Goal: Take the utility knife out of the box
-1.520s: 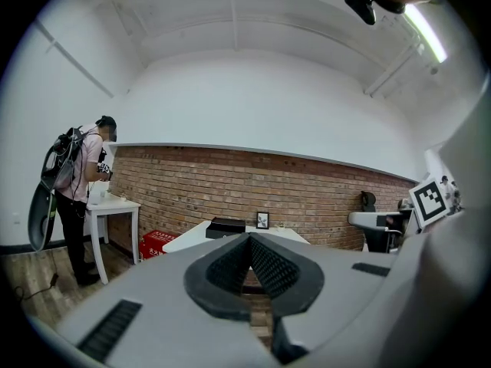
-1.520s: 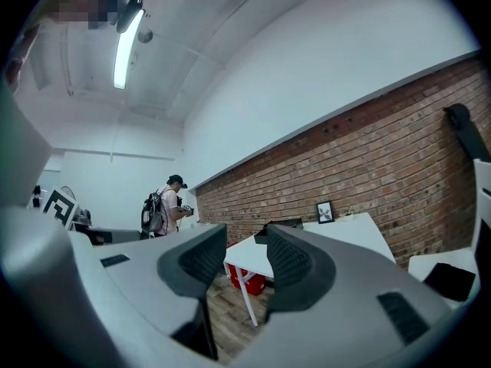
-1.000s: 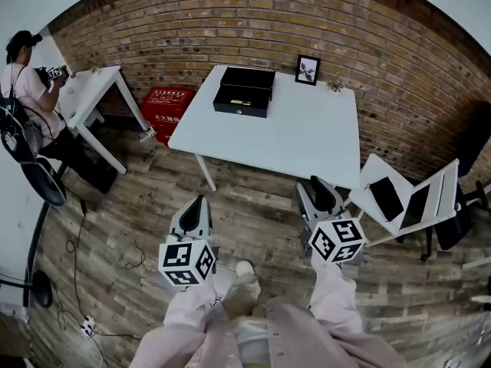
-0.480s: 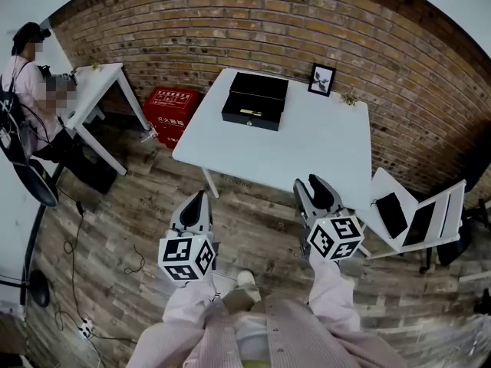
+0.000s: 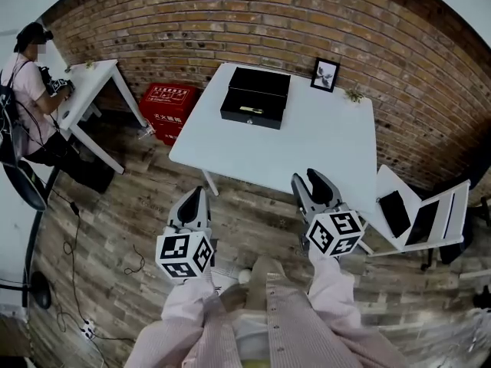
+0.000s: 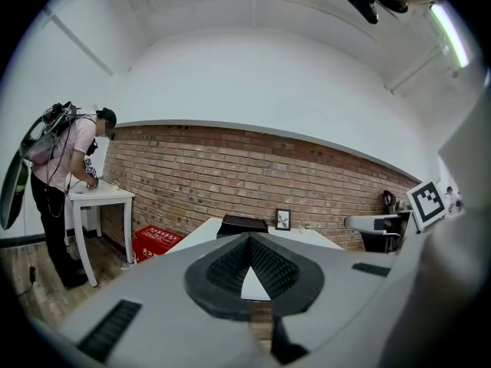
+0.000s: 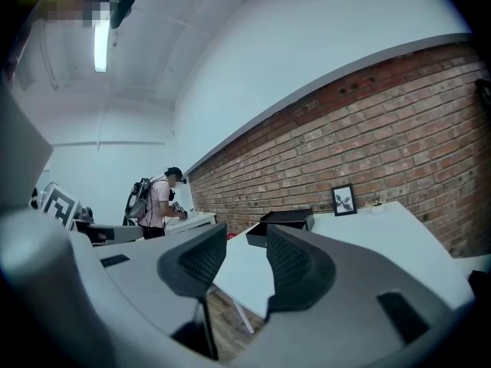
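An open black box (image 5: 253,98) stands at the far side of the white table (image 5: 307,144), and a yellowish utility knife (image 5: 250,110) lies inside it. Both grippers hang short of the table's near edge, above the wooden floor. My left gripper (image 5: 198,199) is shut, its tips meeting with nothing between them (image 6: 250,240). My right gripper (image 5: 313,184) is open and empty (image 7: 247,240). The box shows small and far off in the left gripper view (image 6: 244,224) and in the right gripper view (image 7: 285,222).
A framed picture (image 5: 325,73) and a small plant (image 5: 354,94) stand at the table's back right. A red crate (image 5: 170,106) sits on the floor to the left. A person (image 5: 31,90) works at a second white table (image 5: 92,79). A white chair (image 5: 418,217) carrying dark devices stands to the right.
The table and box have drawn a little nearer and shifted in the head view. Both grippers keep their pose, with the left shut and the right open.
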Action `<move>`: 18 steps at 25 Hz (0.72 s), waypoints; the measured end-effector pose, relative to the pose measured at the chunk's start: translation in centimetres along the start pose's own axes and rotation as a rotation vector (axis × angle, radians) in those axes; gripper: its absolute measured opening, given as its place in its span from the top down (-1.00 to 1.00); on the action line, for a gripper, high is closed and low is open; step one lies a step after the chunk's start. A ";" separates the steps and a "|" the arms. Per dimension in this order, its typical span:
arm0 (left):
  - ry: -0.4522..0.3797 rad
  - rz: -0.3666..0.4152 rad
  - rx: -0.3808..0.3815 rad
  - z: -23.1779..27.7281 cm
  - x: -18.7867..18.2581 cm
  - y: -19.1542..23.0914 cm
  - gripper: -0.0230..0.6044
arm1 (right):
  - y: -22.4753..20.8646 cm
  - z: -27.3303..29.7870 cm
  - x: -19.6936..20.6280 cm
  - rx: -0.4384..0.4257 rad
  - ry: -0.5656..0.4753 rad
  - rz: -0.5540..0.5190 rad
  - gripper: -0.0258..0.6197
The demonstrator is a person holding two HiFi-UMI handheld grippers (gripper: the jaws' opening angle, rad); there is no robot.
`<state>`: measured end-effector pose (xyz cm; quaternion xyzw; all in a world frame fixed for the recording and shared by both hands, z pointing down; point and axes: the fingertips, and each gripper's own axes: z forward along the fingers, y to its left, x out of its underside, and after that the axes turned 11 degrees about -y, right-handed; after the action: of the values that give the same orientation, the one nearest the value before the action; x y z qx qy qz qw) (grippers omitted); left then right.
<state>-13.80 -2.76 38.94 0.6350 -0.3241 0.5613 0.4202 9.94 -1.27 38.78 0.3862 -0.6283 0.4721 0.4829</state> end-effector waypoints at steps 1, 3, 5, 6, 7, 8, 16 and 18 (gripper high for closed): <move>0.002 -0.002 0.003 0.4 0.1 0.0 0.95 | -0.1 0.2 0.1 0.000 0.001 0.000 0.47; 0.006 -0.005 0.013 1.3 0.3 -0.1 0.95 | -0.4 0.7 0.2 0.004 0.002 0.001 0.47; 0.010 -0.005 0.023 2.4 0.4 -0.3 0.95 | -1.0 1.4 0.2 0.008 0.003 0.002 0.47; 0.012 -0.006 0.026 3.0 0.5 -0.3 0.95 | -1.4 1.8 0.3 0.011 0.003 0.002 0.47; 0.015 -0.006 0.028 3.7 0.7 -0.3 0.95 | -1.9 2.3 0.3 0.015 0.004 0.004 0.47; 0.017 -0.006 0.029 4.4 0.8 -0.2 0.95 | -2.4 2.8 0.4 0.019 0.004 0.005 0.47; 0.039 -0.022 0.026 11.2 1.4 1.6 0.95 | -5.7 9.1 1.0 0.028 0.018 0.013 0.47; 0.045 -0.027 0.025 13.1 1.5 2.2 0.95 | -6.3 11.0 1.2 0.026 0.026 0.016 0.47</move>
<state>-9.73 -15.43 40.59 0.6317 -0.2990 0.5738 0.4270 12.93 -13.57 40.32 0.3812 -0.6189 0.4891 0.4821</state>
